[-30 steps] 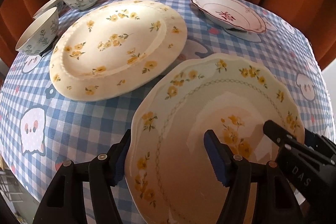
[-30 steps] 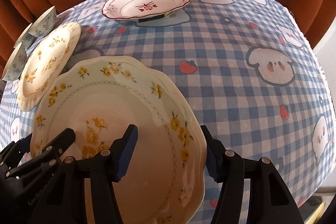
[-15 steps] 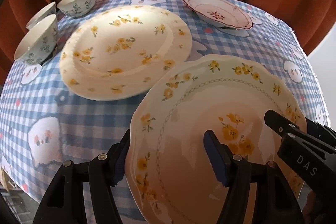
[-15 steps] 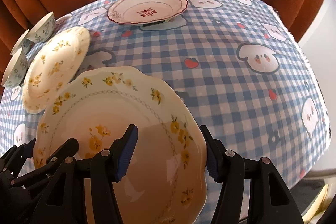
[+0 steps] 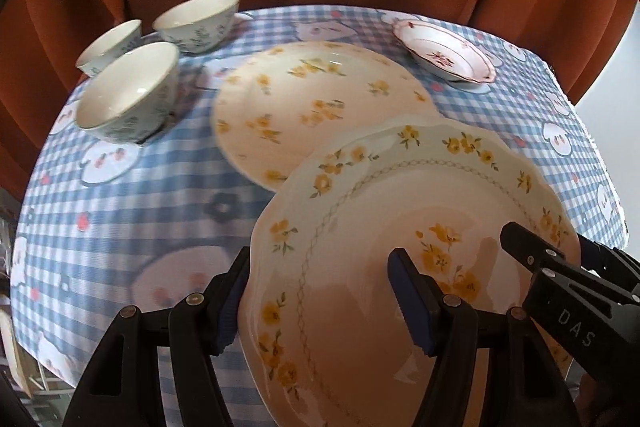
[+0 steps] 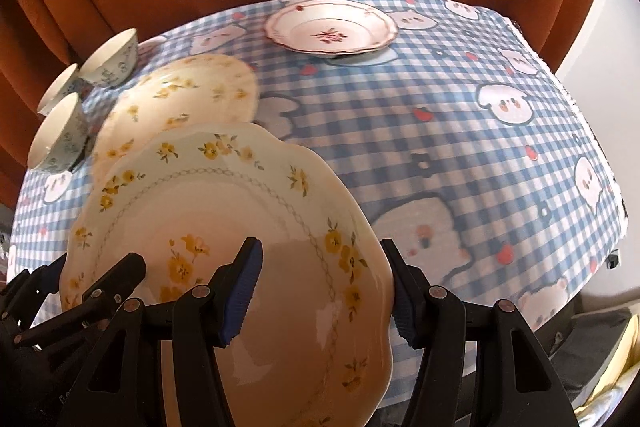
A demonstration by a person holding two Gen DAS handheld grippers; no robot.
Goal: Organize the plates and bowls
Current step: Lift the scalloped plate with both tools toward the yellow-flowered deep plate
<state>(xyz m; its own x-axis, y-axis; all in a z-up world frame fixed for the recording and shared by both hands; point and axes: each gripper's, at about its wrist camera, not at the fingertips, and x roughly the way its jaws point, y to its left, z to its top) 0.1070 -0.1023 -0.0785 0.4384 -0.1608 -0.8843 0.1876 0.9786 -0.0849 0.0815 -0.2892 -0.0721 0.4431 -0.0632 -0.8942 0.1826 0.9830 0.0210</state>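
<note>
A scalloped cream plate with yellow flowers (image 5: 400, 211) (image 6: 224, 211) hangs above the checked tablecloth, carried by both grippers. My left gripper (image 5: 320, 303) is shut on its left rim, one blue pad under the edge and one on the plate's face. My right gripper (image 6: 320, 287) is shut on the opposite rim in the same way. Each gripper shows in the other's view, the right gripper (image 5: 560, 287) and the left gripper (image 6: 80, 291). The held plate's far edge overlaps a round yellow-flowered plate (image 5: 312, 103) (image 6: 180, 95) lying on the table.
Three small patterned bowls (image 5: 128, 91) (image 6: 60, 135) stand together at the far left. A red-flowered scalloped dish (image 5: 444, 55) (image 6: 332, 31) sits at the far side of the table (image 5: 120, 211). Orange curtains hang behind. The table's edge drops off at the right.
Both grippers have carried the scalloped plate up and toward the round plate; its far rim now covers part of that plate. Both grips look unchanged.
</note>
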